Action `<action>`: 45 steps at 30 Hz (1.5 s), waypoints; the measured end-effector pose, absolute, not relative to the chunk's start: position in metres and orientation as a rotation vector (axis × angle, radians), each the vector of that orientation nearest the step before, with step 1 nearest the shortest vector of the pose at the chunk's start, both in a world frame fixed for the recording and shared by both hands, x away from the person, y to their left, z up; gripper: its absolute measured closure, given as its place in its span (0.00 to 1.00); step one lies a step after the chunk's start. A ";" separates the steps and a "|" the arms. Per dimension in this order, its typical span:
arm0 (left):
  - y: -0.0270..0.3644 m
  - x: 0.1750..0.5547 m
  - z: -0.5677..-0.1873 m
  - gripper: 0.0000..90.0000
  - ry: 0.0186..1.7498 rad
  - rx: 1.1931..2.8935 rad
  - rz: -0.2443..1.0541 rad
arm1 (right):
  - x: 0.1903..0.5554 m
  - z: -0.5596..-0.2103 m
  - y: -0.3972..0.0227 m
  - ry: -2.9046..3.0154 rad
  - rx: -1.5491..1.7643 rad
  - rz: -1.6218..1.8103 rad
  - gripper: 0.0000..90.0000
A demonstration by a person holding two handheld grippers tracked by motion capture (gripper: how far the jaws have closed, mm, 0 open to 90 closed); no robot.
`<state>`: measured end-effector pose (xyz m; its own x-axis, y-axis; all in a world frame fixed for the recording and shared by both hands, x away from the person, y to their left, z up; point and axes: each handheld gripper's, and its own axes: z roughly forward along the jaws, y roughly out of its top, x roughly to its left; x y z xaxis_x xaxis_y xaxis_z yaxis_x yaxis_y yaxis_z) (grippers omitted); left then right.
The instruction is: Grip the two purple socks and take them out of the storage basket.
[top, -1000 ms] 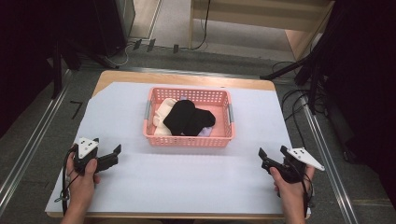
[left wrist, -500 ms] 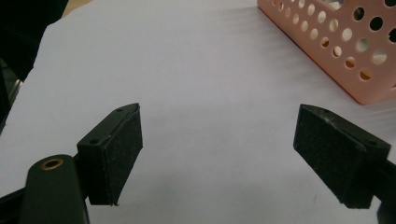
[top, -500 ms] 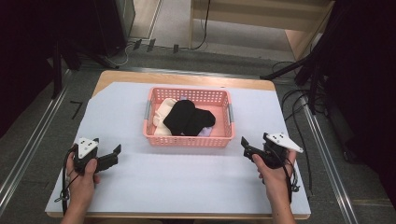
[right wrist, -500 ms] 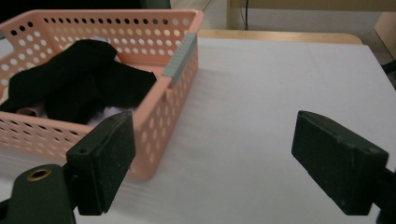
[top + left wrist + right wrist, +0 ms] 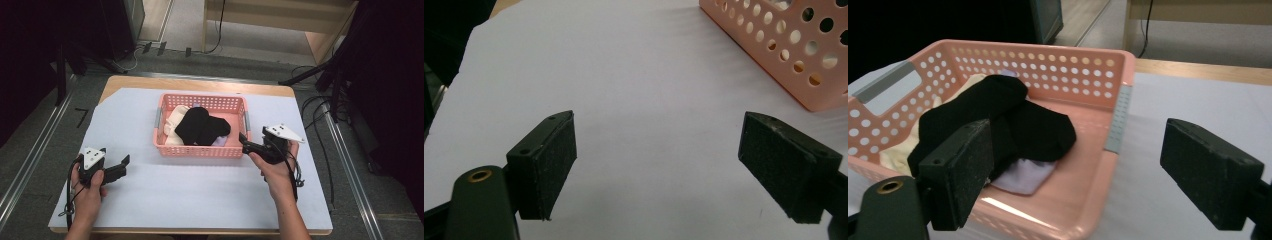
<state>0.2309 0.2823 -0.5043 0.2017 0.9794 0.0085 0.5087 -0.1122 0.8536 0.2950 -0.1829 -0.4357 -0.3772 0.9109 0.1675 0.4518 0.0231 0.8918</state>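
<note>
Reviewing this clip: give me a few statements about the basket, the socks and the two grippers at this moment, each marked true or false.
1. The pink basket holds black socks lying on top of paler items. True.
2. The right gripper is shut on a black sock. False: its jaws stand open and empty, at the basket's right near corner.
3. The left gripper is open, over the white sheet. True.
4. The left gripper touches the basket. False: it is apart from it, near the table's front left.
5. The basket lies tipped on its side. False: it sits upright on the sheet.
</note>
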 end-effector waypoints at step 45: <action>0.283 0.231 -0.504 0.18 1.398 1.733 0.801 | 0.414 -0.457 -0.052 2.269 1.671 0.848 0.31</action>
